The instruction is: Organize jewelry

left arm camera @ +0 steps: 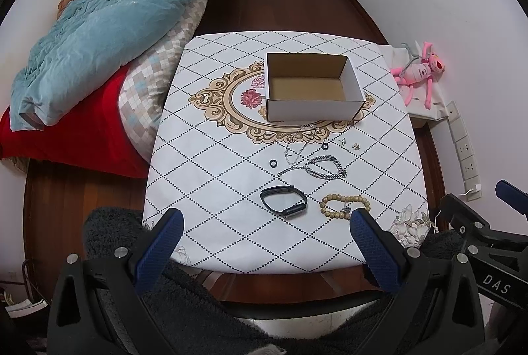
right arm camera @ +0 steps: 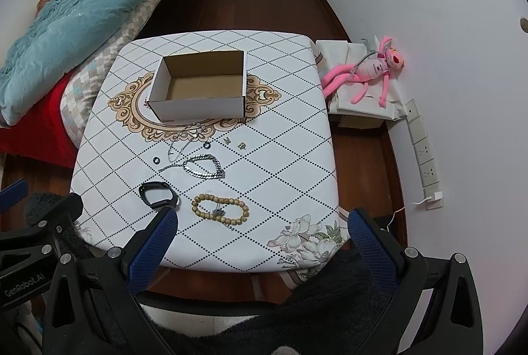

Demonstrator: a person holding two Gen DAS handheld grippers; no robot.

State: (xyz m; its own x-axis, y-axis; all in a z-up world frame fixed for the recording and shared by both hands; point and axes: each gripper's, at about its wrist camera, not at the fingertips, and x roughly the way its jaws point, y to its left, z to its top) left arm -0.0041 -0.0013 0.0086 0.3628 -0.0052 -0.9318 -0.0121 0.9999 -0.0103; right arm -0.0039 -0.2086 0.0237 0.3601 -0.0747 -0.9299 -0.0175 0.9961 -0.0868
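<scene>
An open white cardboard box [left arm camera: 315, 106] [right arm camera: 198, 109], empty, stands mid-table. In front of it lie a thin silver necklace [left arm camera: 298, 144] [right arm camera: 184, 140], two small black rings [left arm camera: 273, 163] [right arm camera: 156, 160], small earrings [left arm camera: 349, 144] [right arm camera: 234, 142], a silver chain bracelet [left arm camera: 325, 168] [right arm camera: 204, 168], a black smart band [left arm camera: 283, 201] [right arm camera: 158, 195] and a wooden bead bracelet [left arm camera: 343, 206] [right arm camera: 219, 209]. My left gripper [left arm camera: 265, 223] is open and empty above the table's near edge. My right gripper [right arm camera: 262, 223] is open and empty, to the right of the left one.
The table [left arm camera: 211, 190] [right arm camera: 290, 157] has a white diamond-pattern cloth. A bed with a blue quilt [left arm camera: 99, 25] [right arm camera: 66, 12] is on the left. A pink plush toy [left arm camera: 419, 71] [right arm camera: 369, 71] and power strips [right arm camera: 425, 157] are on the right.
</scene>
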